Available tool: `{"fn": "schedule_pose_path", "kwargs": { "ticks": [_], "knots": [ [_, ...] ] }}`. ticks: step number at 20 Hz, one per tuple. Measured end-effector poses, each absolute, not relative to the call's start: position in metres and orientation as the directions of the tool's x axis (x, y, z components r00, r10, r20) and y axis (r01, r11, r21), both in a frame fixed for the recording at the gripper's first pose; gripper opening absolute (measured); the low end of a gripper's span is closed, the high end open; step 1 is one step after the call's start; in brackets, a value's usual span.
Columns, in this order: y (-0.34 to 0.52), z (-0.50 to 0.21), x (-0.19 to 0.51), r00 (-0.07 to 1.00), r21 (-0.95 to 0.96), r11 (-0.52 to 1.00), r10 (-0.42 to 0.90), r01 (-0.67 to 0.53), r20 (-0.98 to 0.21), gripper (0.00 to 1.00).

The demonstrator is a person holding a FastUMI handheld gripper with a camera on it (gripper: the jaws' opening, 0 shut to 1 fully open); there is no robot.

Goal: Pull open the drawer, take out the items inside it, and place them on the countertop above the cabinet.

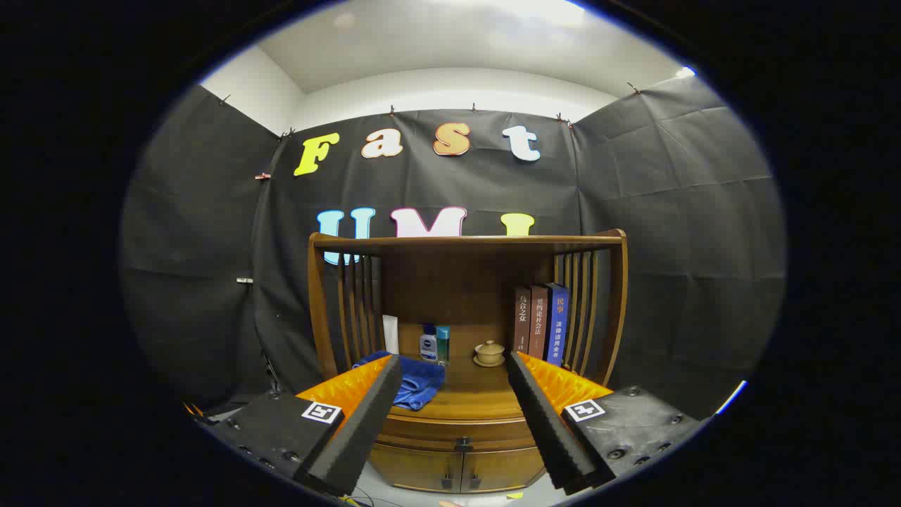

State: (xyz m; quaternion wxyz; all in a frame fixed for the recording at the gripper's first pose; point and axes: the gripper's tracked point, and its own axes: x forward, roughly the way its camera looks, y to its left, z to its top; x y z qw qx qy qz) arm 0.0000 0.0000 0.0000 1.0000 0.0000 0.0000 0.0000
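Note:
A brown wooden cabinet [464,310] stands some way ahead against the booth wall, with slatted sides and a countertop [468,394]. Under the countertop runs the closed drawer [461,431], its small dark handle [462,443] between my fingers. My gripper [454,366] is open and holds nothing, still well short of the cabinet. A blue cloth [415,384] lies on the countertop's left part, partly behind my left finger [366,415].
On the countertop's back stand a small white-and-blue bottle [428,343], a teal bottle [443,343], a beige lidded cup on a saucer [488,352] and three upright books [540,320]. Two closed lower doors [457,470] sit beneath the drawer.

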Motion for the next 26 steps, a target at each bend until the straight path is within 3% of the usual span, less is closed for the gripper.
{"fn": "schedule_pose_path", "kwargs": {
  "ticks": [20,26],
  "knots": [
    [-0.011,-0.003,0.005,1.0,0.01,1.0,-0.008,0.008,-0.01,0.99],
    [-0.011,-0.035,0.012,0.999,0.015,1.0,-0.003,0.004,-0.05,0.99]
  ]
}}
